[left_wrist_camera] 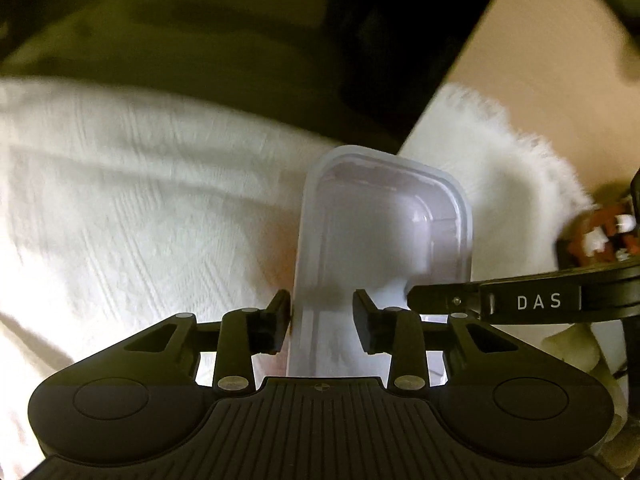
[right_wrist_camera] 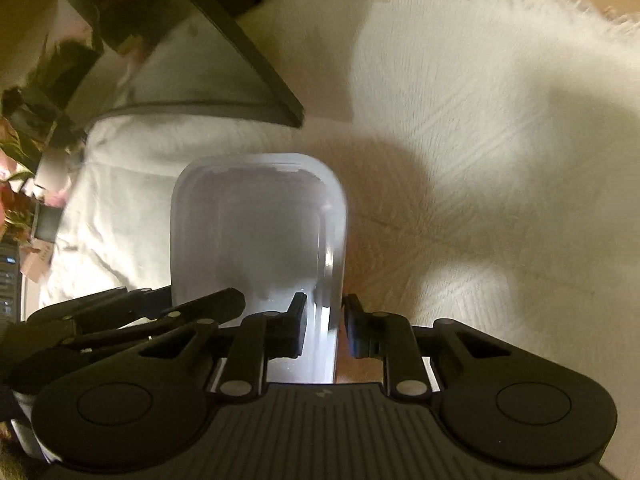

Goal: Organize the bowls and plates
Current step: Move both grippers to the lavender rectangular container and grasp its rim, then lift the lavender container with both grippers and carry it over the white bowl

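A translucent rectangular plastic container [left_wrist_camera: 384, 236] is held above a white textured cloth [left_wrist_camera: 132, 200]. My left gripper [left_wrist_camera: 322, 312] is shut on the container's left wall near its close end. The same container shows in the right wrist view [right_wrist_camera: 256, 232], where my right gripper [right_wrist_camera: 324, 316] is shut on its right wall. The right gripper's finger [left_wrist_camera: 480, 300], marked DAS, enters the left wrist view from the right. The left gripper's fingers [right_wrist_camera: 160, 312] show at the left in the right wrist view. The container looks empty.
The white cloth [right_wrist_camera: 480, 160] has a fringed edge [left_wrist_camera: 532, 148] over a tan surface [left_wrist_camera: 532, 60]. A dark shape [left_wrist_camera: 340, 40] lies beyond the cloth. A grey-framed panel [right_wrist_camera: 208, 72] and floral clutter [right_wrist_camera: 16, 200] sit at the left in the right wrist view.
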{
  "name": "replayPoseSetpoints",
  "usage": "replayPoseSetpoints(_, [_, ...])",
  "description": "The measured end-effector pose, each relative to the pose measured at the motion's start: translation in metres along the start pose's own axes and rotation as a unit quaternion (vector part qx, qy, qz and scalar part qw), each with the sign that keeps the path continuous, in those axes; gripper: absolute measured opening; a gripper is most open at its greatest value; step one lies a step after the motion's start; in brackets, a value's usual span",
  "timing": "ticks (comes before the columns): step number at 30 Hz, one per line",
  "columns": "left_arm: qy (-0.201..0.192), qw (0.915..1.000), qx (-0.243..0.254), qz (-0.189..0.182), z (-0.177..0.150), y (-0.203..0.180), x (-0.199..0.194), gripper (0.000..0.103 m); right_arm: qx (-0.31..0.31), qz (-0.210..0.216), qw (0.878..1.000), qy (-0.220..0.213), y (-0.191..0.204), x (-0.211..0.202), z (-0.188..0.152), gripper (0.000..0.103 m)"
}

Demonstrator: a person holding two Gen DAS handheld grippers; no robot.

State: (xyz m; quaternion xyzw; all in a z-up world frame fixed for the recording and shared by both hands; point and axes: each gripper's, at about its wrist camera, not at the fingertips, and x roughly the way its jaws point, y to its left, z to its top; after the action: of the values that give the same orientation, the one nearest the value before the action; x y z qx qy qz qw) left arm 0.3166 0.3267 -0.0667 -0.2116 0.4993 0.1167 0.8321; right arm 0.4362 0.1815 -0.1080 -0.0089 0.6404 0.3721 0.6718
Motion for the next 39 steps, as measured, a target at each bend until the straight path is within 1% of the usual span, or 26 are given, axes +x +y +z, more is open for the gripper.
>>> replayPoseSetpoints(3, [-0.035, 0.9992, 0.022, -0.004, 0.001, -0.014, -0.039, 0.037, -0.002, 0.004, 0.999, -0.035, 0.012, -0.033, -0.010, 0.020])
replayPoseSetpoints(7, [-0.054, 0.9975, 0.041, -0.021, 0.002, -0.029, -0.079, 0.037, -0.011, 0.000, 0.996, -0.091, 0.035, -0.088, -0.029, 0.020])
replayPoseSetpoints(9, [-0.047, 0.9970, 0.046, -0.040, -0.002, -0.035, -0.092, 0.037, -0.016, -0.002, 0.993, -0.118, 0.048, -0.116, -0.042, 0.020])
replayPoseSetpoints(11, [-0.033, 0.9957, 0.042, -0.075, -0.006, -0.037, -0.102, 0.037, -0.020, -0.006, 0.990, -0.143, 0.057, -0.144, -0.055, 0.021])
replayPoseSetpoints(13, [-0.025, 0.9934, 0.043, -0.104, -0.012, -0.041, -0.109, 0.037, -0.027, -0.025, 0.986, -0.161, 0.063, -0.166, -0.064, 0.022])
replayPoseSetpoints(15, [-0.024, 0.9911, 0.064, -0.114, -0.020, -0.049, -0.117, 0.037, -0.030, -0.041, 0.983, -0.174, 0.066, -0.182, -0.081, 0.022])
replayPoseSetpoints(18, [-0.021, 0.9883, 0.095, -0.118, -0.031, -0.061, -0.121, 0.037, -0.014, -0.043, 0.982, -0.183, 0.060, -0.196, -0.098, 0.022])
replayPoseSetpoints(22, [-0.010, 0.9855, 0.114, -0.125, -0.047, -0.071, -0.117, 0.037, 0.006, -0.046, 0.981, -0.188, 0.047, -0.196, -0.119, 0.023])
replayPoseSetpoints(25, [-0.009, 0.9827, 0.133, -0.128, -0.060, -0.076, -0.119, 0.036, 0.025, -0.044, 0.981, -0.189, 0.034, -0.194, -0.135, 0.023])
replayPoseSetpoints(30, [-0.034, 0.9790, 0.163, -0.118, -0.081, -0.084, -0.112, 0.036, 0.049, -0.028, 0.977, -0.207, 0.015, -0.188, -0.161, 0.023])
replayPoseSetpoints(33, [-0.020, 0.9790, 0.165, -0.119, -0.092, -0.082, -0.099, 0.031, 0.064, -0.017, 0.975, -0.212, 0.002, -0.176, -0.174, 0.023])
replayPoseSetpoints(34, [-0.012, 0.9792, 0.161, -0.123, -0.095, -0.080, -0.095, 0.030, 0.071, -0.016, 0.975, -0.210, -0.002, -0.171, -0.177, 0.023])
replayPoseSetpoints(36, [0.002, 0.9798, 0.152, -0.129, -0.098, -0.077, -0.086, 0.026, 0.084, -0.017, 0.976, -0.202, -0.011, -0.161, -0.182, 0.023])
replayPoseSetpoints(39, [0.014, 0.9812, 0.145, -0.127, -0.102, -0.074, -0.077, 0.027, 0.091, -0.015, 0.978, -0.188, -0.019, -0.148, -0.188, 0.023])
